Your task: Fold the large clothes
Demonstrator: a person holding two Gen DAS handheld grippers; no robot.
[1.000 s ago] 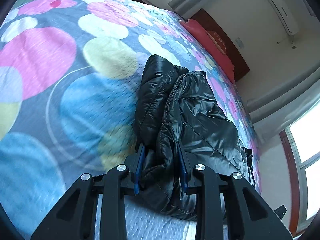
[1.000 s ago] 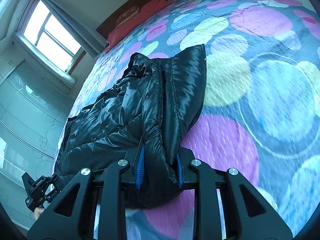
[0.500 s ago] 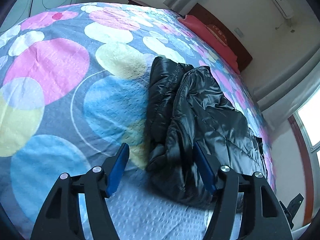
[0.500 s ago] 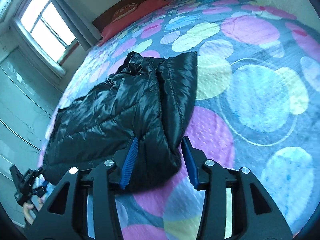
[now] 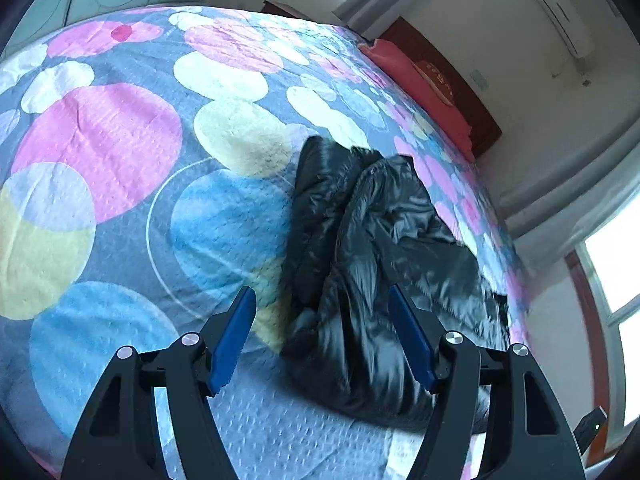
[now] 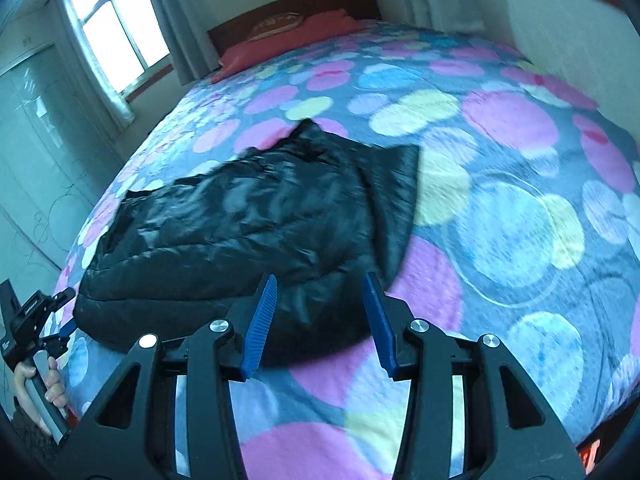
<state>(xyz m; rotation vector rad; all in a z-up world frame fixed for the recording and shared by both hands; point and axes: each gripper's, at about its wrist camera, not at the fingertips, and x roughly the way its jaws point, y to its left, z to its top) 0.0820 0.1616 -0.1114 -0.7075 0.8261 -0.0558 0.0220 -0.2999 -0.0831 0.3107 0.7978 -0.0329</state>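
A black shiny puffer jacket (image 5: 372, 264) lies folded in a bundle on the bed, also in the right wrist view (image 6: 256, 224). My left gripper (image 5: 322, 308) is open and empty, its blue pads (image 5: 236, 332) standing apart just above the jacket's near edge. My right gripper (image 6: 320, 296) is open and empty, hovering over the jacket's near corner. The left gripper and the hand holding it show at the far left of the right wrist view (image 6: 36, 320).
The bed cover (image 6: 500, 208) has large pink, blue and yellow circles. A red pillow (image 6: 288, 36) and a dark headboard (image 6: 296, 4) lie at the far end. A window (image 6: 116, 28) and curtains stand beside the bed. An air conditioner (image 5: 556, 12) hangs on the wall.
Both grippers opened and let go of the jacket, then pulled back and up. The jacket now lies flat on the bed.
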